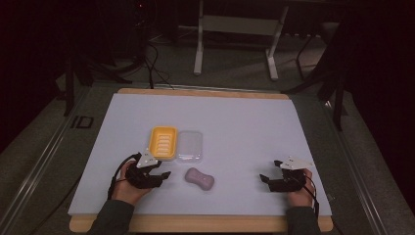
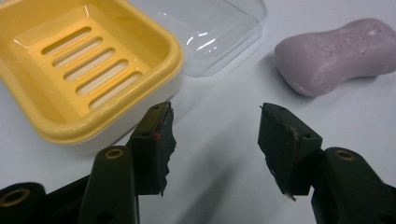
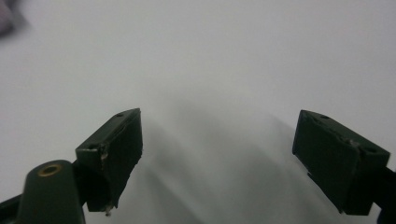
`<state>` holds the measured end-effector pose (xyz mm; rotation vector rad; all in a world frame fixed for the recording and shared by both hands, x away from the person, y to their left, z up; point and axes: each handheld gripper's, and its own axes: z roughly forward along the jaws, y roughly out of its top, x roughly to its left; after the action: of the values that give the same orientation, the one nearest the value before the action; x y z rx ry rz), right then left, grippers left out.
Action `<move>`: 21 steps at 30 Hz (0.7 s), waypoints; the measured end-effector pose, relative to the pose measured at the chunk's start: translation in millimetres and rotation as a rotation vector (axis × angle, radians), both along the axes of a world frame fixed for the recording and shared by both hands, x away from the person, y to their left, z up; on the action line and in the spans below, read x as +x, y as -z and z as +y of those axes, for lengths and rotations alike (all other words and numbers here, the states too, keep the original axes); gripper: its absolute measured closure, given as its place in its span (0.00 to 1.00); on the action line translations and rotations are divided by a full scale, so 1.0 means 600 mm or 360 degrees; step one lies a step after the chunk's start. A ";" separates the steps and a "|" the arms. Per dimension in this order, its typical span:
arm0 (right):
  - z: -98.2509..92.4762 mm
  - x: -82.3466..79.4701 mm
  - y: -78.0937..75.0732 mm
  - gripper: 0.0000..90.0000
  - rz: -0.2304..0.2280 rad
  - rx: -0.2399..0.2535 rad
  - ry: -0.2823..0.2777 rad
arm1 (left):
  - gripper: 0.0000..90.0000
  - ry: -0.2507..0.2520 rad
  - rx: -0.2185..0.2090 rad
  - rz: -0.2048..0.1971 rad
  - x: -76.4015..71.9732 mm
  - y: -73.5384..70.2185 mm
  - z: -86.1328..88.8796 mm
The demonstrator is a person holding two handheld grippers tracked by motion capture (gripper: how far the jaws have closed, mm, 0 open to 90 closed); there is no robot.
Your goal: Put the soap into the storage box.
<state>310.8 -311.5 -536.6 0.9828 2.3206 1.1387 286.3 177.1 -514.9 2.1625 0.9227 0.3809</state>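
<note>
High view: left gripper point(image 1: 165, 175) lower left, jaws spread, nothing between. Purple soap bar point(image 1: 199, 179) just right of it, lower centre, long axis running upper left to lower right. Yellow soap dish point(image 1: 163, 143) and clear lid point(image 1: 190, 146) side by side above. Right gripper point(image 1: 263, 179) lower right, well apart, jaws spread on bare white mat point(image 1: 244, 122).

Left gripper view: soap upper right, embossed "Safeguard", partly legible; dish upper left, lid top centre.

Right gripper view: jaws wide apart over mat.
</note>
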 end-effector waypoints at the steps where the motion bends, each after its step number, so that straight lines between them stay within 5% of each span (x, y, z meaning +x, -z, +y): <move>1: -0.002 -0.001 -0.001 0.18 -0.0009 0.0022 -0.0001 | 0.51 0.0001 0.0008 0.0001 0.002 -0.001 0.001; 21: -0.002 -0.006 -0.001 0.24 -0.0040 0.0030 -0.0040 | 0.49 0.0079 0.0101 0.0019 0.012 -0.020 -0.003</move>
<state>307.2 -313.0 -535.8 0.9434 2.3128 1.1778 293.3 175.2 -503.1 2.2436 0.8723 0.3779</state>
